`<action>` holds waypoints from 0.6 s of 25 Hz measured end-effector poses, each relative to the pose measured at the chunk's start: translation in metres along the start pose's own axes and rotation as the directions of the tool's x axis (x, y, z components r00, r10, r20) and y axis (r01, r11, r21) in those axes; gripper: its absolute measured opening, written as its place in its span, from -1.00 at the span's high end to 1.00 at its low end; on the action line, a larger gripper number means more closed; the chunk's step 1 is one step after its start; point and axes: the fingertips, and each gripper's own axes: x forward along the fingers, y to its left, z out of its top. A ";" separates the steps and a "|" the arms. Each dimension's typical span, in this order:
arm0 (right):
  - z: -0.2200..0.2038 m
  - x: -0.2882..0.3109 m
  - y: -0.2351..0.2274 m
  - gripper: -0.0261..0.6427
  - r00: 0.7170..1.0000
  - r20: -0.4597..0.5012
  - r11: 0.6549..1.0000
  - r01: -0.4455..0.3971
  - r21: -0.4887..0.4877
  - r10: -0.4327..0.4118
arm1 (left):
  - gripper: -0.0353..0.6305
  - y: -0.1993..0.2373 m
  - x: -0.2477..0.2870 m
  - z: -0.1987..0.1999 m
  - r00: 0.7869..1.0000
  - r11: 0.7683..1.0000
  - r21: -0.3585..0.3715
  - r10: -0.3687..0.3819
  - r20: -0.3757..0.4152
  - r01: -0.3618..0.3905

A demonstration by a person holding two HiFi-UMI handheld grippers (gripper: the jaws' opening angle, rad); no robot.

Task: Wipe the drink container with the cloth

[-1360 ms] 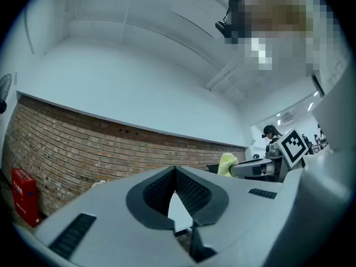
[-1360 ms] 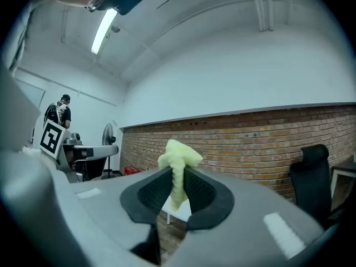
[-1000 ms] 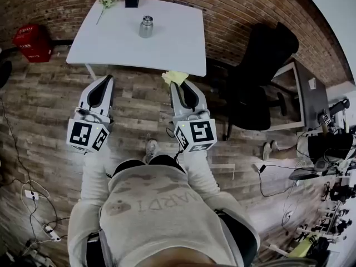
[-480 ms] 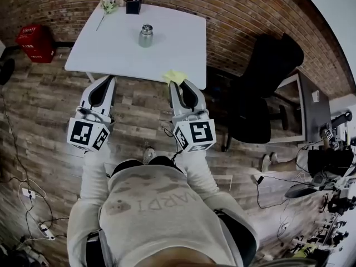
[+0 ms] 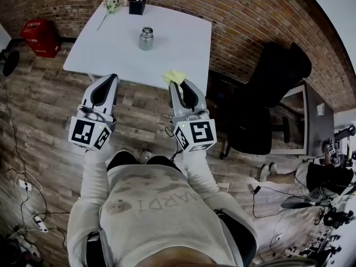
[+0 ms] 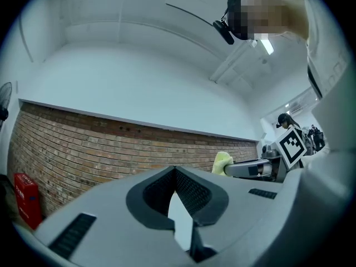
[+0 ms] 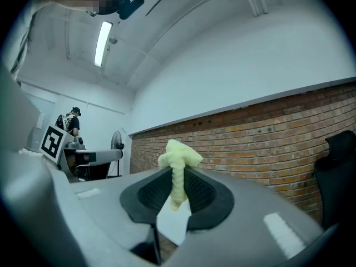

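Yellow cloth (image 5: pixel 175 75) is pinched between the jaws of the right tool (image 5: pixel 181 89), with its bunched end sticking out past the tips. The left tool (image 5: pixel 105 82) has its jaws pressed together at the tips, with nothing between them. Both tools are held side by side above the wood floor (image 5: pixel 44 99), pointing toward the near edge of the white table (image 5: pixel 183 49), where the steel bottle (image 5: pixel 146 39) stands upright near the middle, well apart from both tools, with a flower (image 5: pixel 113 3) and a black box (image 5: pixel 137 4) at the far edge.
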 end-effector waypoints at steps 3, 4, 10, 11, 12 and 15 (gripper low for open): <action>-0.006 0.007 -0.006 0.71 1.000 -0.009 1.000 -0.012 0.011 0.012 | 0.89 0.001 0.007 -0.007 1.000 1.000 0.000 0.006 -0.018 -0.006; -0.008 0.011 -0.008 0.71 1.000 -0.012 1.000 -0.014 0.012 0.014 | 0.89 0.004 0.010 -0.009 1.000 1.000 -0.002 0.010 -0.021 -0.010; -0.015 0.038 -0.023 0.70 1.000 -0.016 1.000 -0.007 0.013 0.007 | 0.89 0.025 0.034 -0.016 1.000 1.000 -0.010 0.011 -0.019 -0.011; -0.016 0.042 -0.026 0.71 1.000 -0.016 1.000 -0.003 0.012 0.004 | 0.89 0.028 0.039 -0.017 1.000 1.000 -0.011 0.006 -0.018 -0.007; -0.016 0.047 -0.029 0.71 1.000 -0.016 1.000 0.001 0.011 0.000 | 0.89 0.031 0.045 -0.018 1.000 1.000 -0.013 0.001 -0.017 -0.001; -0.017 0.067 -0.038 0.71 1.000 -0.013 1.000 0.009 0.011 -0.009 | 0.89 0.045 0.066 -0.019 1.000 1.000 -0.012 -0.014 -0.014 0.014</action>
